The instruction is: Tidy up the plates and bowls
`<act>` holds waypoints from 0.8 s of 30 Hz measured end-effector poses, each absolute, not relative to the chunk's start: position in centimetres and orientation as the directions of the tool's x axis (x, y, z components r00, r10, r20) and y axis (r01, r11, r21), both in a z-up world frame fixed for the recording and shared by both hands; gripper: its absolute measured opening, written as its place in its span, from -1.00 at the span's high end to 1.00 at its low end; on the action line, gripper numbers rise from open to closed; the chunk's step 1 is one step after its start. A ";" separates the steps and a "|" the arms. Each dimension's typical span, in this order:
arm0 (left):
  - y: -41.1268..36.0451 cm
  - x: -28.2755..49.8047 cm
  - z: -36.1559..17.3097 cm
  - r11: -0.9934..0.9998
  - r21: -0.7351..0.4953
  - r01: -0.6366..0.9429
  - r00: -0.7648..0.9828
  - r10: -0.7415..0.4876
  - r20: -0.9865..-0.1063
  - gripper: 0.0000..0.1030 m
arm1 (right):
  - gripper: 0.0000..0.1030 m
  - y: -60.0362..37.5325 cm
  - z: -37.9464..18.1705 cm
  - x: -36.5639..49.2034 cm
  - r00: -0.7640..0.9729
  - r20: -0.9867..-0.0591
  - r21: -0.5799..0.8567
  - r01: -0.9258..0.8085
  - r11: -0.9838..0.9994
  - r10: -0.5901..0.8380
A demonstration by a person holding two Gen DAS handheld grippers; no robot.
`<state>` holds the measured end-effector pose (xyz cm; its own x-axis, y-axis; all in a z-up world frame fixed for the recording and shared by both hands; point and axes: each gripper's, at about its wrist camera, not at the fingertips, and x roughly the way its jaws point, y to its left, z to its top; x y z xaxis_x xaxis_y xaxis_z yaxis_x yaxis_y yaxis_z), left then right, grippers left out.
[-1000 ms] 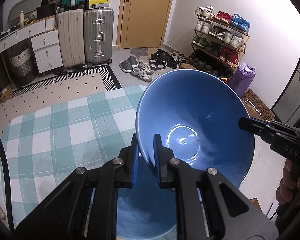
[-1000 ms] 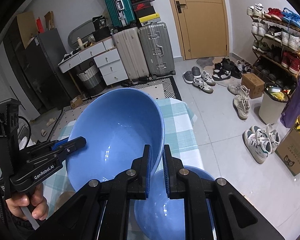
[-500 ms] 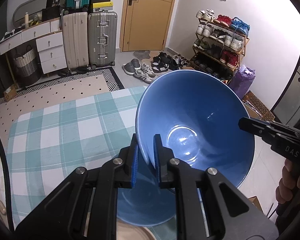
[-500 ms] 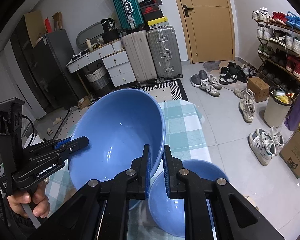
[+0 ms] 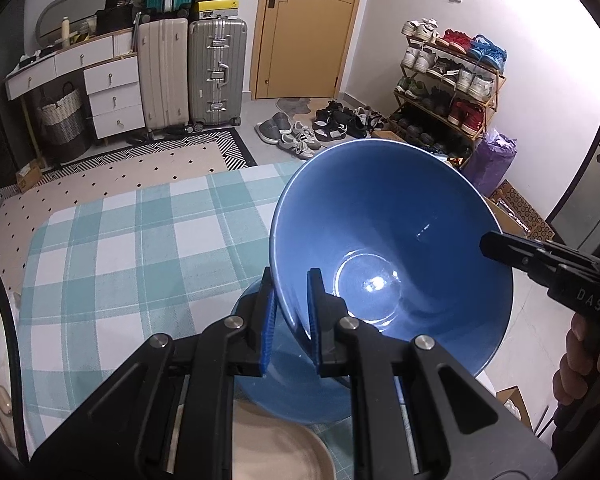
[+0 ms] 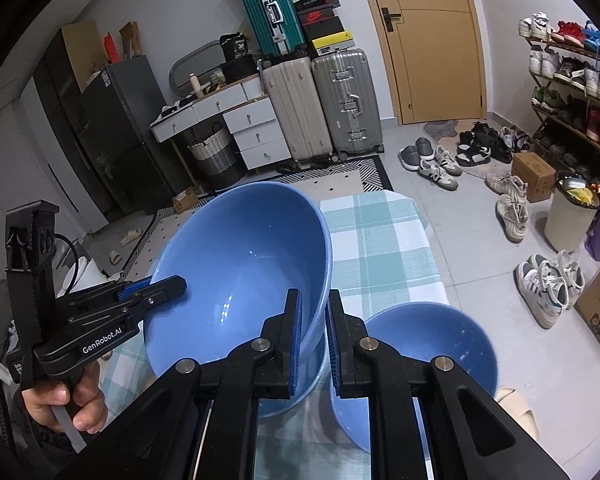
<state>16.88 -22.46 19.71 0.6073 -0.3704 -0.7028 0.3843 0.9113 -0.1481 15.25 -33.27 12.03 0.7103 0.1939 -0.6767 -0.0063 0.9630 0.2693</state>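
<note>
A: We've got the left gripper [image 5: 290, 304] clamped on the near rim of the big blue bowl [image 5: 392, 248], one pad outside the wall, one inside. The right gripper [image 6: 313, 332] is pinched on the opposite rim, so we carry the bowl between both, lifted off the checked tablecloth [image 5: 112, 248].

B: Agreed, both pairs of fingers are narrow and biting thin ceramic. From our fingers outward, the bowl's well opens ahead of the left pads and tilts toward us.

A: Just below and beyond the fingers sits a second blue bowl [image 6: 428, 352], resting on the cloth near the table's edge. A beige plate [image 5: 276, 444] lies under the left gripper's body.

B: That's our worry. The walls are glazed and slick; if our two hands drift apart or twist unevenly, one rim could slip from the pads, and the bowl would drop onto the lower bowl.

A: And if we nest them off-centre, rim strikes rim, or we nudge the lower bowl toward the edge.
</note>
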 end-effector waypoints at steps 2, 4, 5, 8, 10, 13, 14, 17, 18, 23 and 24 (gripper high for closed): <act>-22.1 16.8 19.4 0.912 -0.152 0.381 0.607 -0.370 -0.703 0.80 | 0.76 -32.9 11.7 15.4 0.702 -0.683 0.270 -0.010 0.963 0.199; -21.9 16.8 19.2 0.914 -0.149 0.378 0.609 -0.366 -0.704 0.80 | 0.76 -32.5 11.3 15.5 0.698 -0.686 0.271 -0.016 0.962 0.205; -21.6 16.7 19.1 0.915 -0.150 0.376 0.608 -0.365 -0.705 0.80 | 0.76 -32.4 11.1 15.7 0.696 -0.688 0.271 -0.017 0.962 0.206; -21.0 16.9 18.3 0.918 -0.152 0.367 0.608 -0.360 -0.707 0.80 | 0.76 -32.0 10.6 16.0 0.690 -0.692 0.271 -0.024 0.962 0.212; -20.6 17.0 17.8 0.920 -0.155 0.361 0.607 -0.357 -0.709 0.80 | 0.76 -31.8 10.3 16.4 0.683 -0.698 0.271 -0.028 0.962 0.217; -19.9 17.2 17.0 0.922 -0.159 0.353 0.603 -0.354 -0.715 0.80 | 0.76 -31.3 9.6 16.8 0.673 -0.706 0.271 -0.031 0.962 0.221; -19.6 17.3 16.6 0.924 -0.161 0.347 0.602 -0.351 -0.717 0.80 | 0.76 -31.2 9.4 16.8 0.671 -0.707 0.272 -0.032 0.962 0.222; -19.2 17.7 16.1 0.925 -0.165 0.341 0.601 -0.350 -0.719 0.80 | 0.76 -30.8 8.6 16.9 0.662 -0.715 0.273 -0.033 0.962 0.225; -19.1 17.8 15.9 0.926 -0.166 0.339 0.600 -0.349 -0.720 0.80 | 0.76 -30.8 8.4 17.1 0.659 -0.717 0.272 -0.033 0.962 0.226; -18.7 18.1 15.1 0.929 -0.155 0.335 0.601 -0.338 -0.724 0.80 | 0.75 -30.0 7.4 17.3 0.650 -0.730 0.246 -0.039 0.968 0.212; -18.7 18.1 14.9 0.930 -0.153 0.334 0.600 -0.335 -0.726 0.80 | 0.75 -29.8 7.2 17.4 0.649 -0.731 0.247 -0.038 0.968 0.212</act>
